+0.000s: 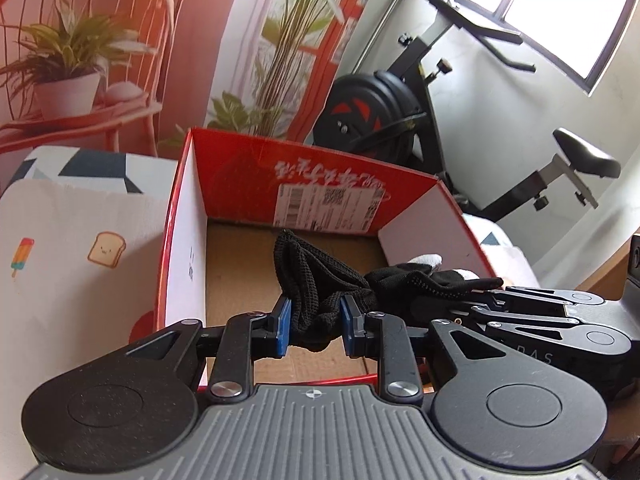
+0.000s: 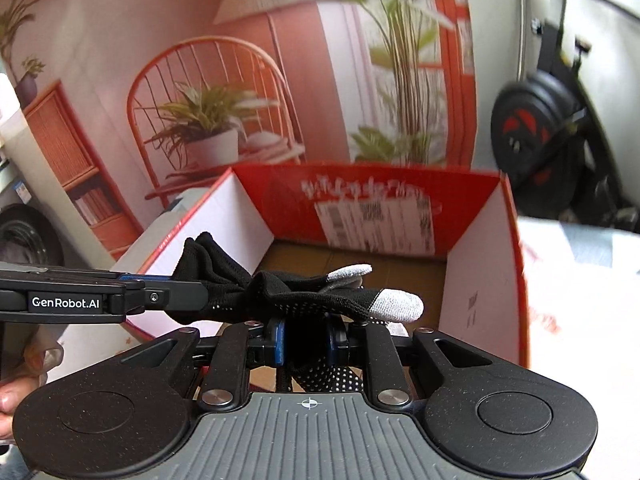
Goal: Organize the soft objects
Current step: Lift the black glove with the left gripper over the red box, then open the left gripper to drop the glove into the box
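A black knit glove [image 1: 320, 280] with grey fingertips [image 2: 396, 302] hangs between both grippers over an open red cardboard box [image 1: 320, 176]. My left gripper [image 1: 314, 322] is shut on the glove's cuff end between its blue pads. My right gripper [image 2: 306, 342] is shut on the glove's finger end; it shows at the right in the left wrist view [image 1: 520, 304]. The left gripper enters the right wrist view from the left [image 2: 120, 296]. The box's brown floor [image 1: 240, 256] shows under the glove.
The box [image 2: 400, 196] stands on a bed with a printed cover [image 1: 80, 248]. A wall poster of an orange chair and plants [image 2: 208, 112] is behind. An exercise bike [image 1: 400, 112] stands to the right, under a window [image 1: 560, 8].
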Available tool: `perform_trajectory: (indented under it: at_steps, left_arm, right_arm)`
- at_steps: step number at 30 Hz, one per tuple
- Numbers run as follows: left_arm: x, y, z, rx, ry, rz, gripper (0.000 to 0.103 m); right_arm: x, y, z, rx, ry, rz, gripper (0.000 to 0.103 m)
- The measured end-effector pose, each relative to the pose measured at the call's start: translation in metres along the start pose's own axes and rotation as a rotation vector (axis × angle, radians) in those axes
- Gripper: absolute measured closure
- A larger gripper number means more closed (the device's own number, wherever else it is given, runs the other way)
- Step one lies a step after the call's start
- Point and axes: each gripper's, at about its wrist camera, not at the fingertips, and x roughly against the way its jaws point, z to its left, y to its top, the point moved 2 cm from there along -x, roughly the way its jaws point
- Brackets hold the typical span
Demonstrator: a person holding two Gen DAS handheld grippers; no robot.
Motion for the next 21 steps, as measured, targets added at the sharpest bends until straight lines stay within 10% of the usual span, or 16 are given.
perform_trajectory:
  at_steps: [12,21]
  left_arm:
    - [0.0,-0.003,0.005,-0.037,-0.005,0.03,0.056]
    - [0.047,-0.021,0.001,-0.093,-0.042,-0.078,0.05]
  right_arm:
    - [-0.002,-0.016,-0.016,-0.057,-0.01,0.024,0.06]
    - [0.053,-0.048,-0.01,-0.022,-0.064,-0.152,0.052]
